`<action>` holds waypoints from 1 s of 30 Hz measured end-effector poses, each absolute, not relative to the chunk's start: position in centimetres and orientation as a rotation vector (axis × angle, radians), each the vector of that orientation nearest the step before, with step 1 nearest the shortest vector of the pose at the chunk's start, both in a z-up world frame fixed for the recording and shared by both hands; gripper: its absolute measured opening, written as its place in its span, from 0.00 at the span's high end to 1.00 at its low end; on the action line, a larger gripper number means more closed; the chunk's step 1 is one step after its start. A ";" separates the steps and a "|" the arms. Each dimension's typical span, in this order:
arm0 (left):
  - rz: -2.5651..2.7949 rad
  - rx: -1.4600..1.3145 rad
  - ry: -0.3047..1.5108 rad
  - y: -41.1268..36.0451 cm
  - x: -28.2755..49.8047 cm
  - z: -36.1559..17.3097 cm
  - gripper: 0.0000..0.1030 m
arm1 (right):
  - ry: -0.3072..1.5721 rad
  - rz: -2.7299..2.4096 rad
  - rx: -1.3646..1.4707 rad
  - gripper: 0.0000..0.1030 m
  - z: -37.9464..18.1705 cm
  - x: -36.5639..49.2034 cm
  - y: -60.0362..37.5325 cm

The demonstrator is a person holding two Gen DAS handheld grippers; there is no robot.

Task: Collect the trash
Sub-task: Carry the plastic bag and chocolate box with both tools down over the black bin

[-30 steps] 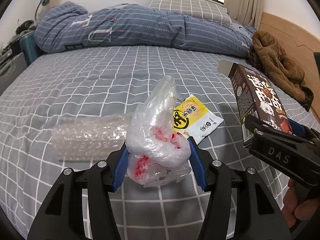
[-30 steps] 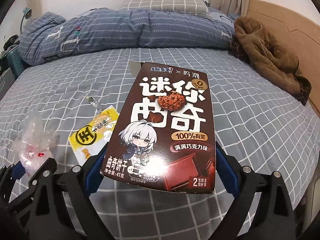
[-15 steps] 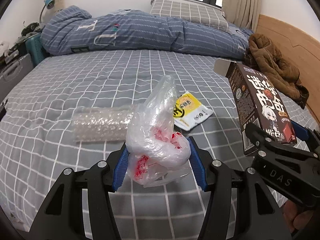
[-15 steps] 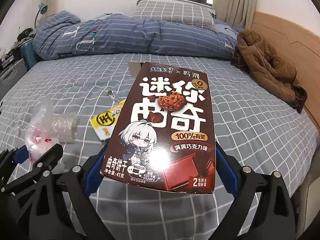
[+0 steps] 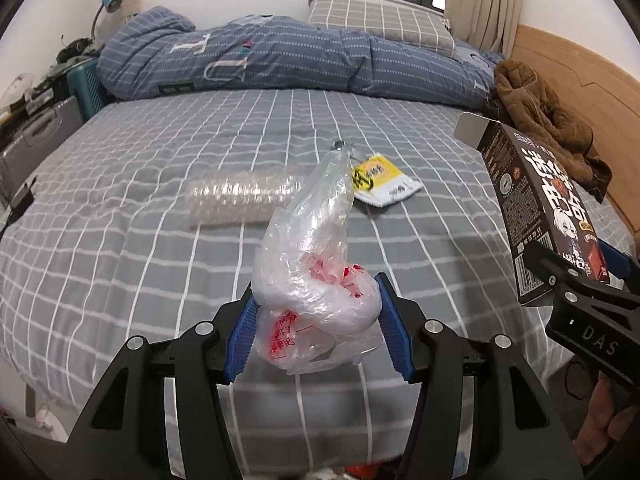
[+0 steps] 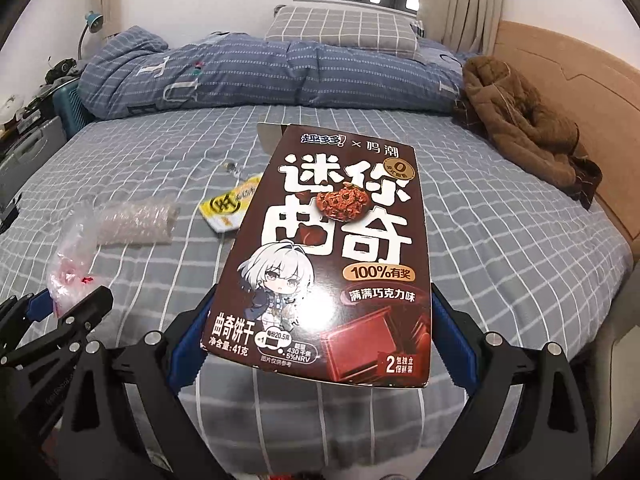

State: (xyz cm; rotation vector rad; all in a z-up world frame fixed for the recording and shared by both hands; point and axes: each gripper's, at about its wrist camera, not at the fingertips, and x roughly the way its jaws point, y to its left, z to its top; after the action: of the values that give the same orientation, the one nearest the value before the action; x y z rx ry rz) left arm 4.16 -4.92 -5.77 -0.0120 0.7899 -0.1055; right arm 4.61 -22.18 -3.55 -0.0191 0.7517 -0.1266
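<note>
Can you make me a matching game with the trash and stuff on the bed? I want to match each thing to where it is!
Things:
1. crumpled plastic bag
2. cookie box
3. yellow packet
4. brown jacket

Places:
A. by the wooden headboard
B. in the right gripper
C. flat on the bed, beside the bubble wrap
D. in the left gripper

Pairs: 1-D, 2-B, 3-C, 4-A

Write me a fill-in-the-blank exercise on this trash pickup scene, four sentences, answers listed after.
1. The left tool is shut on a crumpled clear plastic ____.
2. The right tool grips a brown cookie ____.
3. The yellow snack wrapper lies on the grey checked ____.
4. Beside the wrapper lies a roll of clear ____ wrap.

Missing words: bag; box; bed; bubble
</note>
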 end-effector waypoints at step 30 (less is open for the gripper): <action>-0.093 -0.021 0.939 -3.4 -9.8 -9.4 0.47 | 0.880 -0.041 -0.020 0.11 -7.6 -10.0 -19.8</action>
State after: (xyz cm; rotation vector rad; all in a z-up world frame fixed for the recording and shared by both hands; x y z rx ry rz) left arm -9.81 -3.45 -9.44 -0.0205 0.9390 -0.0926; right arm -10.00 -19.78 -7.63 -0.0205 0.8802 -0.0412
